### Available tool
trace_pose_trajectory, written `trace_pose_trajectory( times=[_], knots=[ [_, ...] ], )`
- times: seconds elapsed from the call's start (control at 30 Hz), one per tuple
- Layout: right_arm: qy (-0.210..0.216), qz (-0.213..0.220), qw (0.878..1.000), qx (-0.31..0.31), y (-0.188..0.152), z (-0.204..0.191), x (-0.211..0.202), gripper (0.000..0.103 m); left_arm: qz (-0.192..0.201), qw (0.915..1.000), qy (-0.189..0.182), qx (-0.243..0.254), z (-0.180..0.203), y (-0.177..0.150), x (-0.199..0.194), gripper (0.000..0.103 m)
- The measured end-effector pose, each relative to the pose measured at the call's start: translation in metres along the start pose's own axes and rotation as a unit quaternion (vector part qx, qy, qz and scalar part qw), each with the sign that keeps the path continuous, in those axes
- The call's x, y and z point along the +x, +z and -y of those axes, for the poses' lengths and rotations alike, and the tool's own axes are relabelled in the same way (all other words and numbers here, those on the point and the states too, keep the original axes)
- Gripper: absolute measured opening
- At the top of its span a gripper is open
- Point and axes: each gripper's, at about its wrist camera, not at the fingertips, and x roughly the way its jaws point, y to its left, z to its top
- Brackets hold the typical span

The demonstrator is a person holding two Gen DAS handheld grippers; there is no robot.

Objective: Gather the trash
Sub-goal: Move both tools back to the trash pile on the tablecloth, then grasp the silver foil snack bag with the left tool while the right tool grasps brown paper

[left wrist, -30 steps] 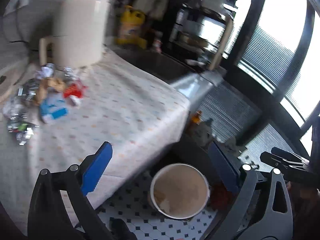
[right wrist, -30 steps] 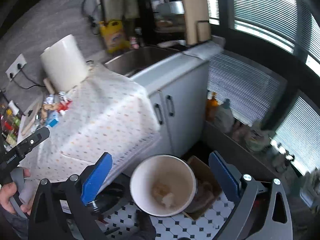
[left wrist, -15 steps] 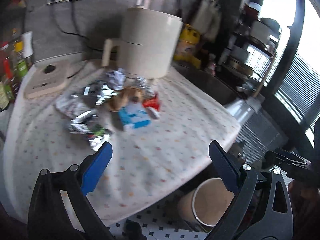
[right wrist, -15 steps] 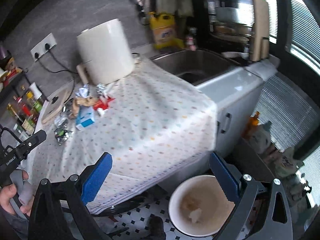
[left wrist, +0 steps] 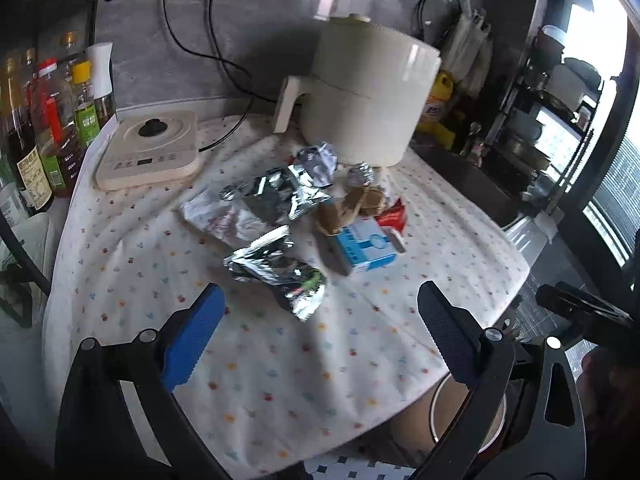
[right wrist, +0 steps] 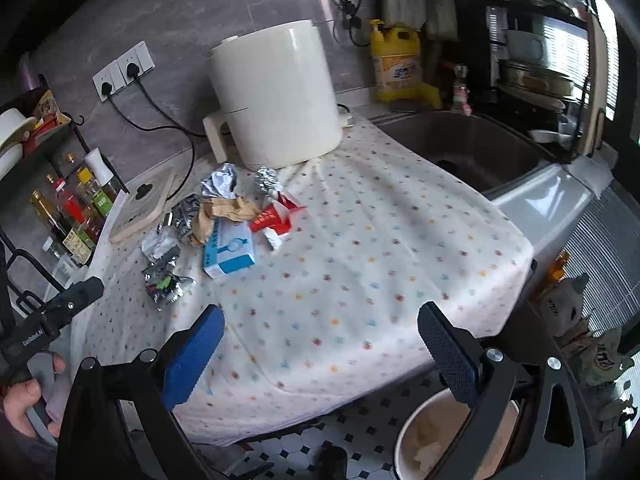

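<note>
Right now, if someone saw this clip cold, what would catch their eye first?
Probably the heap of litter in the middle of the dotted tablecloth: crumpled foil wrappers, a blue and white carton and a red packet. Behind it stands a big cream appliance against the grey wall. Both the left gripper and the right gripper are open and empty, and a white bin waits on the tiled floor below the table edge.

both claws swung up from the bin (right wrist: pixel 440 432), now facing the trash pile (left wrist: pixel 296 216) on the counter
</note>
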Motion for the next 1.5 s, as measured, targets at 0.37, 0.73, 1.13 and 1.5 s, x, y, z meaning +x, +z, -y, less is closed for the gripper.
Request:
trace_pose_trajectory(
  times=[0.37, 0.73, 1.13, 1.5],
  knots=[
    [-0.031, -0.006, 0.999, 0.006, -0.001, -0.018, 0.024, 0.095, -0.053, 0.9985, -0.011, 0.005, -0.019, 0.003, 0.063, 0.096],
    [-0.076, -0.030, 0.997, 0.014, -0.003, -0.012, 0.032, 0.095, -0.077, 0.9957, 0.025, -0.045, -0.030, 0.005, 0.113, 0.096],
    [-0.029, -0.022, 0.998, -0.044, 0.023, -0.073, 0.062, 0.093, -0.068, 0.9966, -0.019, -0.043, -0.044, -0.003, 0.091, 0.029],
    [0.010, -0.021, 0.994, -0.104, 0.060, -0.130, 0.102, 0.084, -0.010, 0.9966, 0.017, -0.081, -0.090, 0.002, 0.038, 0.028]
  ],
)
